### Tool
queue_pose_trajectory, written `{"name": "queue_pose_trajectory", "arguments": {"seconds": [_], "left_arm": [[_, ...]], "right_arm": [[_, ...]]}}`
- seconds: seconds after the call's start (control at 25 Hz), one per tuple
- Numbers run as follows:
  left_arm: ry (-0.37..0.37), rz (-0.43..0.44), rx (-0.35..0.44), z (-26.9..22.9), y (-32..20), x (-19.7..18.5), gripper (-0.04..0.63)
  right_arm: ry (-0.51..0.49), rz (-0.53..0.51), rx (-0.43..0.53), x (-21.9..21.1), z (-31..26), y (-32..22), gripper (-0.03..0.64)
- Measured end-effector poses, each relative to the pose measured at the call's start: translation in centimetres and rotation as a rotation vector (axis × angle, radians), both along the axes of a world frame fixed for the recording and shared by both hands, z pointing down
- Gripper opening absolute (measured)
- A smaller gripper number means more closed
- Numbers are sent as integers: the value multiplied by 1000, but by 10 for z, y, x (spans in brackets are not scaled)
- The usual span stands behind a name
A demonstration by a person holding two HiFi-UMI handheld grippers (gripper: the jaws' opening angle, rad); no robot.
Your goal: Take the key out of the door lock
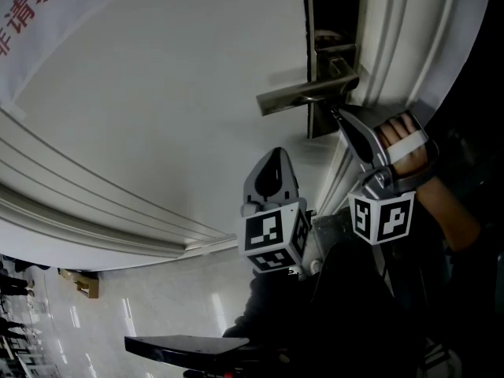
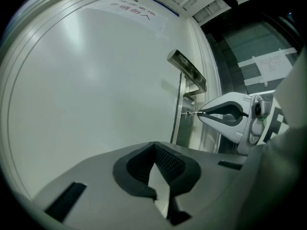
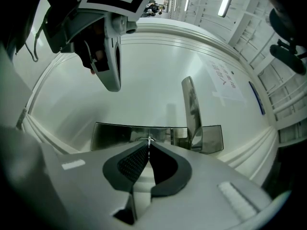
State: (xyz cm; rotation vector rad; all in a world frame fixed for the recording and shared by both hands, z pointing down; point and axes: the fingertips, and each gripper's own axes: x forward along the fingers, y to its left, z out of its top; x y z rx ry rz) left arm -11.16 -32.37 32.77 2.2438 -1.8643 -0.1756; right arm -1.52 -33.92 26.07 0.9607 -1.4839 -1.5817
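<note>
Right gripper view shows the right gripper [image 3: 148, 145] with its fingers closed on the key [image 3: 149, 139]. The thin metal piece stands upright, pinched at the very tips of the two dark pads, and its far end meets the keyhole in the lock plate [image 3: 110, 135]. The lever handle [image 3: 192, 110] juts from that plate just to the key's right.

In the left gripper view the key [image 2: 192, 113] bridges the short gap between the plate and the right gripper's nose, just below the handle.

In the head view, a person's hand [image 1: 402, 136] holds the right gripper [image 1: 340, 116] with its tip against the lower part of the lock plate [image 1: 331, 22], on the white door [image 1: 157, 93]. The left gripper [image 1: 275, 156] hangs well apart from the plate, below and to its left. Its fingers are pressed together with nothing between them.
</note>
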Motion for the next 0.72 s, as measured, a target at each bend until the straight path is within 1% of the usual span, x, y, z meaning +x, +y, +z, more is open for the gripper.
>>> {"name": "queue_pose_trajectory", "arguments": {"seconds": [0.08, 0.24, 0.44, 0.6, 0.72], "left_arm": [[2, 3, -9, 0, 0, 1, 0], [0, 2, 2, -2, -1, 1, 0], [6, 8, -20, 0, 0, 3, 0], [8, 7, -16, 0, -2, 2, 0], [0, 3, 5, -1, -4, 4, 0]], "right_arm": [[-7, 3, -6, 0, 0, 0, 11], [-25, 11, -9, 0, -1, 0, 11], [-15, -2, -3, 0, 0, 1, 11], [-10, -3, 2, 1, 0, 3, 11], [-14, -3, 1, 1, 0, 2, 11]]}}
